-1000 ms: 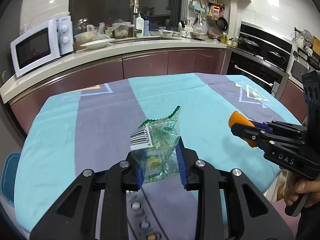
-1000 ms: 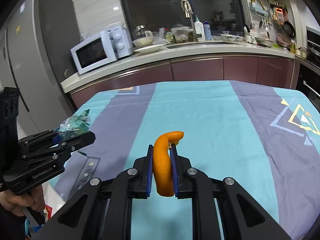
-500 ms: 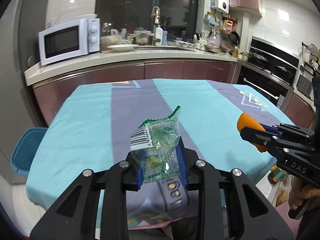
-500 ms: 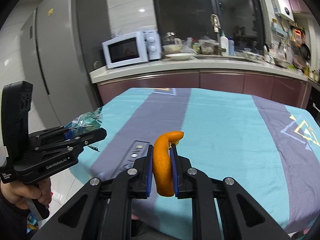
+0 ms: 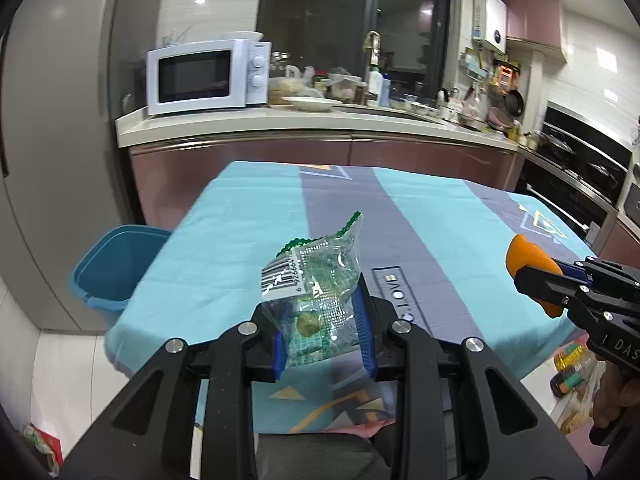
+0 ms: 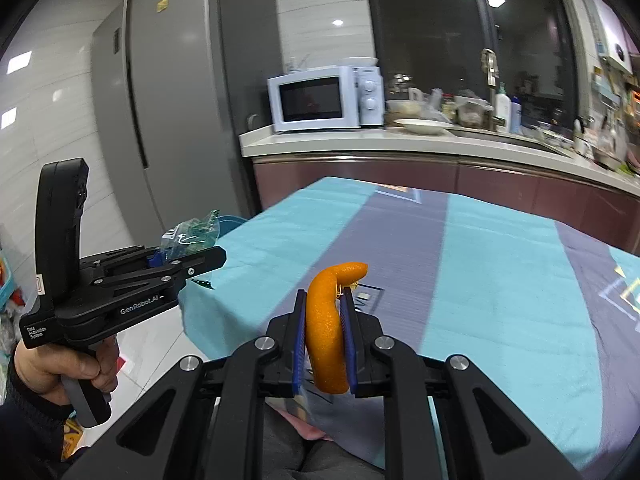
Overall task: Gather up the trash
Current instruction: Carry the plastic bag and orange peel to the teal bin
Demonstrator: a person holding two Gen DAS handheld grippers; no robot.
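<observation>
The left gripper [image 5: 323, 334] pinches a clear plastic wrapper [image 5: 314, 288] with a barcode label between its 2 blue pads. Ahead and to its left, a blue bin [image 5: 116, 268] stands beside the table [image 5: 248, 240]. The right gripper [image 6: 325, 344] clamps a curved orange peel [image 6: 328, 328] upright, held over the near edge of the striped tablecloth [image 6: 500, 280].

Kitchen. Pale tiled walls, recessed ceiling lights lit. Dark window [image 5: 356, 28] at 12 o'clock. Grey fridge [image 6: 172, 92] at 9 o'clock. White microwave [image 5: 208, 76] on worktop [image 5: 304, 120] over maroon cabinets [image 5: 360, 156]. Black oven [image 5: 576, 192] at 3 o'clock. Light tile floor [image 5: 60, 364].
</observation>
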